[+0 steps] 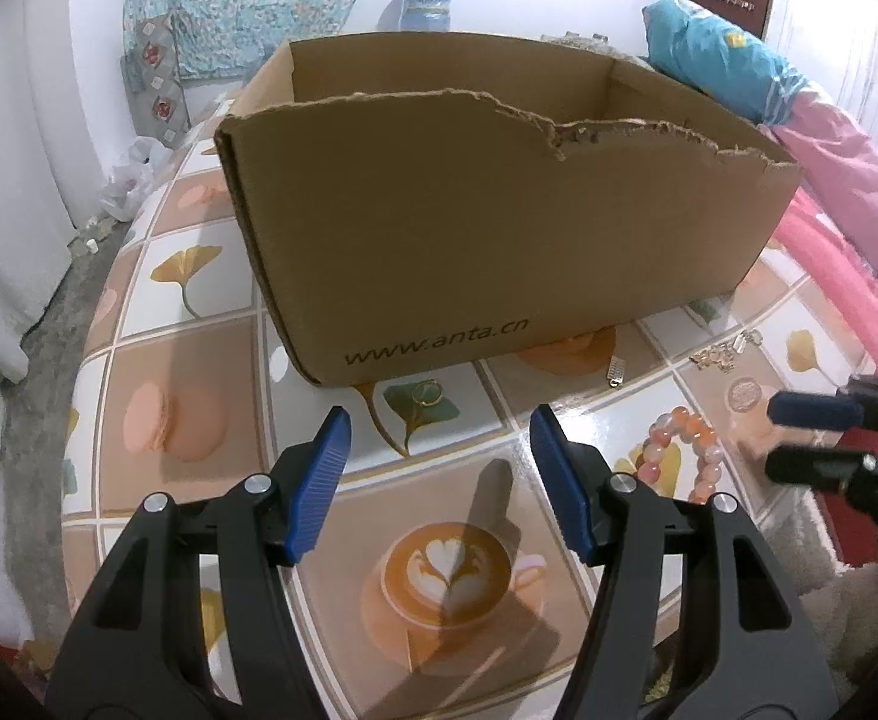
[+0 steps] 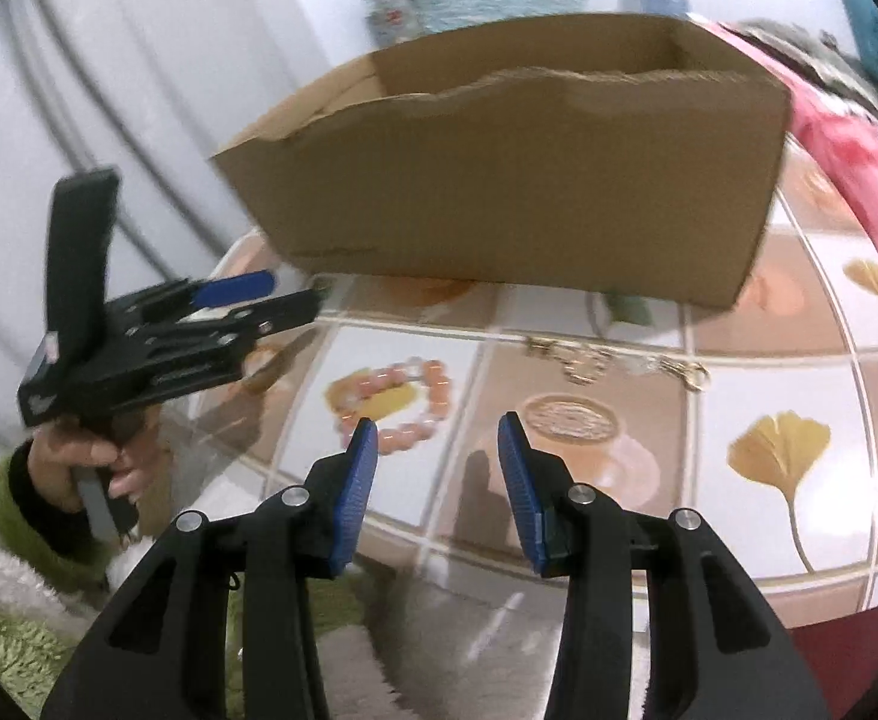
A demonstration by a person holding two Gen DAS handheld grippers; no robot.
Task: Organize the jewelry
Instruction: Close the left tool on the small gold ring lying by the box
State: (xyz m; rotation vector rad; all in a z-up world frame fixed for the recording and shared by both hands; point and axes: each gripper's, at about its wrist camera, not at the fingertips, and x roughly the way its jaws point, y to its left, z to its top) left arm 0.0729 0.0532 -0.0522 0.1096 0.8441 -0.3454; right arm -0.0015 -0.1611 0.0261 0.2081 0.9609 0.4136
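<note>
Toward the left of the glossy tiled table, printed with ginkgo leaves and coffee cups, the left gripper hovers empty with its ribbed blue pads spread wide, aimed at a thin gold ring lying just in front of the cardboard box; that aim suggests the ring is its next pick. The box is plain brown corrugated card with a ragged torn rim and an open top, likely meant to receive the jewelry, and nothing of its floor shows. Further right, a bracelet of smooth round orange and pale beads lies flat near the table's front edge. Beyond it, a loose cluster of small gold trinkets sits near the right edge. The right gripper hangs above the front edge, jaws apart and holding nothing.
</note>
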